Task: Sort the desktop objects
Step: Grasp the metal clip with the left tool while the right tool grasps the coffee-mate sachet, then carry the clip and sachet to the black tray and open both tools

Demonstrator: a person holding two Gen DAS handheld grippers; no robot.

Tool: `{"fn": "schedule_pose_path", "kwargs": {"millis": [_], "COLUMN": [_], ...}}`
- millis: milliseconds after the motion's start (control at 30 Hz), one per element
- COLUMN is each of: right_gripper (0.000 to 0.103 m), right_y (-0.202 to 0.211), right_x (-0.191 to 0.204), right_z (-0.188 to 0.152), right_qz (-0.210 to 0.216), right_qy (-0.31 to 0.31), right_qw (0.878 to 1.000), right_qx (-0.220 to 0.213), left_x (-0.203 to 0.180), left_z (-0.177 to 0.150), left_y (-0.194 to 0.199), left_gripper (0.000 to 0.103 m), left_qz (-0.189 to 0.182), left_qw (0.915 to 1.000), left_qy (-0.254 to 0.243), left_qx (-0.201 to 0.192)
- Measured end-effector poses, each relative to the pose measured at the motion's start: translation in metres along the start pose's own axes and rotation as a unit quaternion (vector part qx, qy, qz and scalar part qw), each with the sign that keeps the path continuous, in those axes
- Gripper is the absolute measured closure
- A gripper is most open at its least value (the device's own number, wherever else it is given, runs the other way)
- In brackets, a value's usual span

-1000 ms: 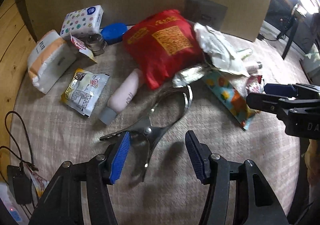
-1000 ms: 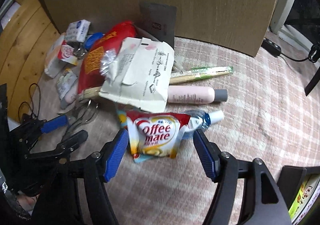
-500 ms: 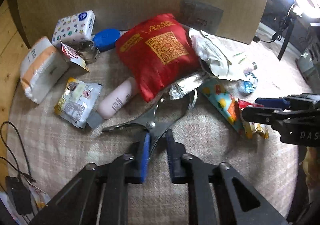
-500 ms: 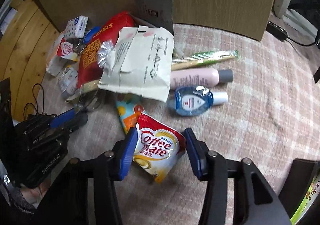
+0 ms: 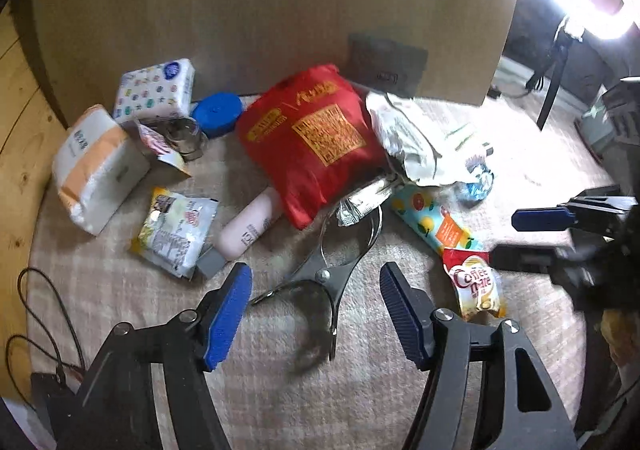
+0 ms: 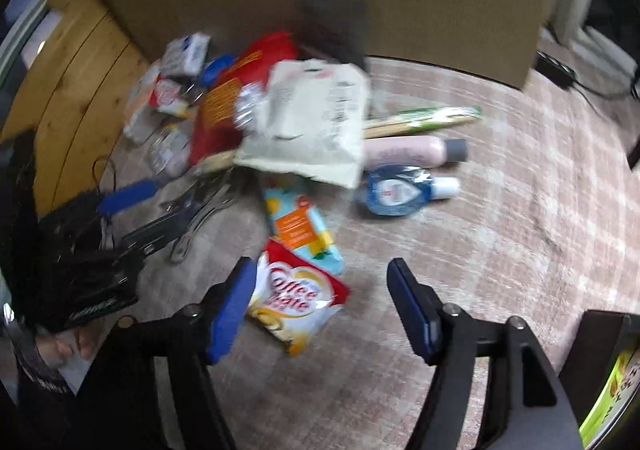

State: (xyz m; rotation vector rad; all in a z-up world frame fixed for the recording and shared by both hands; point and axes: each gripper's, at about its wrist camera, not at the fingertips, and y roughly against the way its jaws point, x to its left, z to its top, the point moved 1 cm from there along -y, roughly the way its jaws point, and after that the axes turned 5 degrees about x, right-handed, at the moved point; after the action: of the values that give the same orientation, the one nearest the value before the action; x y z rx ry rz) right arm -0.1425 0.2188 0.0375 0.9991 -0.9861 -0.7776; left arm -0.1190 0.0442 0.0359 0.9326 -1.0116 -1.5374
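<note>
My left gripper (image 5: 316,314) is open, its jaws on either side of a metal spring clamp (image 5: 332,270) that lies on the checked cloth. My right gripper (image 6: 320,302) is open and empty; a Coffee mate sachet (image 6: 294,300) lies on the cloth just inside its left finger. The sachet also shows in the left wrist view (image 5: 476,286), beside my right gripper (image 5: 532,234). A red bag (image 5: 312,138), a torn white paper bag (image 6: 308,122), a fruit-print packet (image 6: 300,226) and a blue sanitizer bottle (image 6: 400,190) lie in a heap beyond.
Tissue packs (image 5: 96,166), a blue lid (image 5: 218,112), a snack packet (image 5: 176,230) and pink bottles (image 5: 252,226) (image 6: 412,150) lie around. A brown board (image 5: 280,2) stands behind. A wooden edge (image 6: 68,98) runs on the left, cables (image 5: 44,322) near it.
My left gripper closed on the clamp, then opened; the clamp has been pulled nearer and turned. My right gripper dragged the Coffee mate sachet nearer, then opened off it.
</note>
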Motion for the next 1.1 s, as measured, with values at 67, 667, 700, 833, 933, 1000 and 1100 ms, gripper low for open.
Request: {"fn": "schedule_pose_path", "kwargs": {"millis": [67,667,700,833,933,1000,1100], "right_gripper": [0.035,0.079,0.082,0.088,0.088,0.088,0.088], "right_y": [-0.004,-0.009,-0.008,0.005,0.018,0.033,0.054], "right_x": [0.01,0.002,0.0,-0.009,-0.021,-0.033,-0.043], "right_z": [-0.004,-0.012,-0.013,-0.023,-0.031,-0.039,-0.061], "right_qz": [-0.013,-0.068,-0.06,-0.05,-0.039,-0.033,-0.029], "right_qy": [0.021,0.064,0.061,0.047,0.027,0.011,-0.014], "right_qw": [1.0,0.996,0.996,0.998,0.999,0.999,0.999], "right_qx": [0.006,0.01,0.01,0.0,-0.008,-0.02,-0.037], "left_x": [-0.005,0.0,0.002,-0.002,-0.002,-0.006,-0.02], "left_z": [0.013,0.003,0.0,-0.027,-0.03,-0.034,-0.049], "left_y": [-0.019,-0.033,-0.031,-0.02,-0.01,-0.004,0.018], "left_gripper": [0.039,0.075,0.075,0.075,0.075,0.075,0.075], "left_qz": [0.007,-0.023,-0.026,-0.028,-0.034,-0.037,-0.043], "left_qw": [0.9999,0.9996,0.9995,0.9995,0.9993,0.9992,0.999], "left_qy": [-0.014,-0.01,-0.005,0.007,0.018,0.017,0.012], "left_qx": [0.006,0.015,0.015,0.01,0.005,0.001,-0.004]}}
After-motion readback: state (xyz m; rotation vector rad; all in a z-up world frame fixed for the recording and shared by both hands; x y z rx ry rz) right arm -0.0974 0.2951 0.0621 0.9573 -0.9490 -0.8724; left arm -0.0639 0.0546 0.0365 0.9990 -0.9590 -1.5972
